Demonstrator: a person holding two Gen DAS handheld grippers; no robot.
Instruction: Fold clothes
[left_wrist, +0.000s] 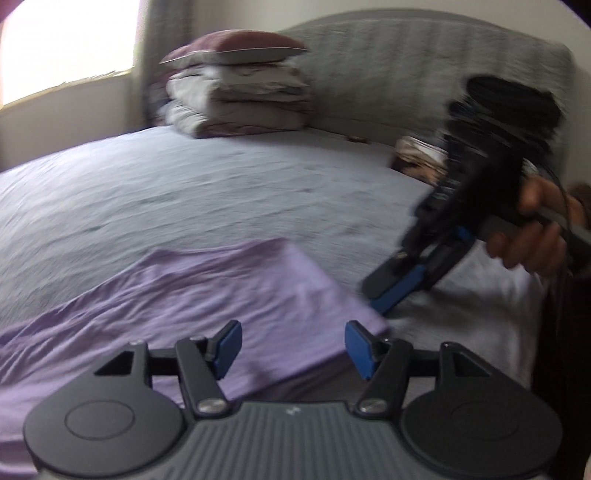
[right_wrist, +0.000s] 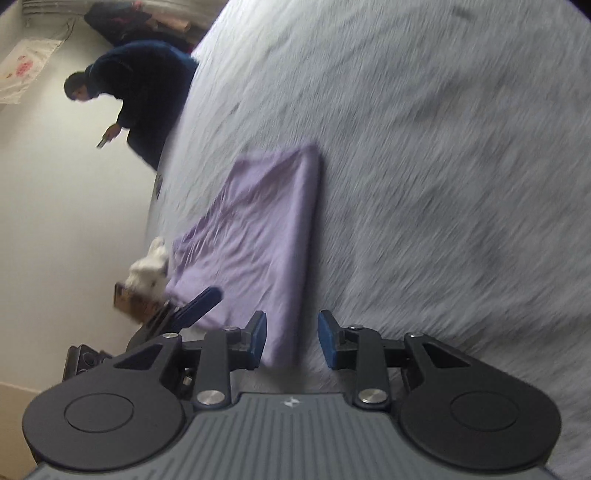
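Lying flat on the bed (left_wrist: 221, 192), the lilac garment (left_wrist: 207, 295) looks soft and light, best pinched at its five-o'clock corner; left gripper (left_wrist: 293, 349) and right gripper (right_wrist: 291, 339) both gape empty.

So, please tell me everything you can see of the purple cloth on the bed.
The purple cloth is a pale lilac garment of thin, soft-looking fabric, folded into a rough rectangle with straight edges and many small wrinkles. It lies flat on the grey bedsheet, near the bed's edge. The left claw and right claw are both open beside it, neither gripping it.
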